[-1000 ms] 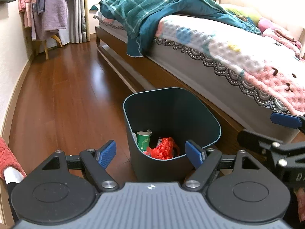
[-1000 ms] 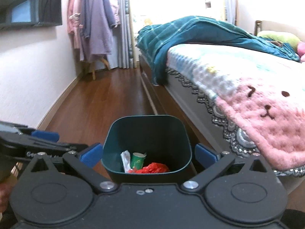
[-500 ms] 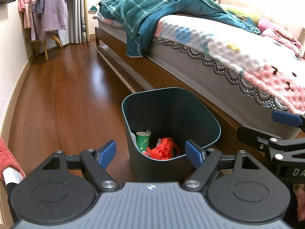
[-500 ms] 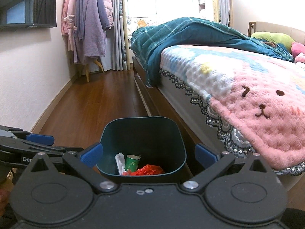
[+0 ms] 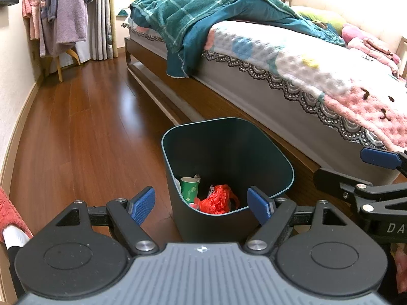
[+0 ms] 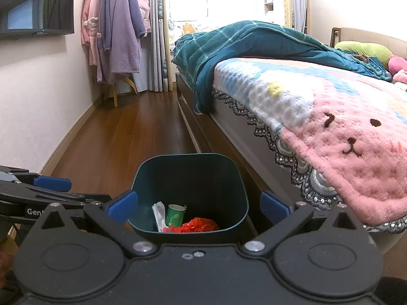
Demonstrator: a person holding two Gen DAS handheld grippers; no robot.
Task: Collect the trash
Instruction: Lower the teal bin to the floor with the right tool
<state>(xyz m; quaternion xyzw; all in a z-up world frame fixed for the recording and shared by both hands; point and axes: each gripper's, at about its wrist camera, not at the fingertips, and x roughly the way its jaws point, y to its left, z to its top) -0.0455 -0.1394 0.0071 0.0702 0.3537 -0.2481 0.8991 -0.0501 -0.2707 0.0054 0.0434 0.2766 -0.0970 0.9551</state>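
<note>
A dark teal trash bin (image 5: 267, 142) (image 6: 188, 167) stands on the wooden floor beside the bed. Inside lie a green paper cup (image 5: 189, 190) (image 6: 175, 214), a crumpled red wrapper (image 5: 218, 199) (image 6: 198, 225) and a white tissue (image 6: 159, 213). My left gripper (image 5: 201, 204) hangs open just above the bin's near rim, nothing between its blue pads. My right gripper (image 6: 198, 206) is open too, over the near rim, and holds nothing. Each gripper shows in the other's view: the right gripper (image 5: 356, 170) at the right edge, the left gripper (image 6: 52, 183) at the left edge.
A low bed (image 5: 254, 106) with a pink animal-face blanket (image 6: 351, 152) and a teal throw (image 5: 203, 17) runs along the right, close to the bin. Bare wooden floor (image 5: 89, 127) stretches ahead. Robes (image 6: 119, 38) hang on a stand by the left wall. A red cloth (image 5: 10, 216) lies at lower left.
</note>
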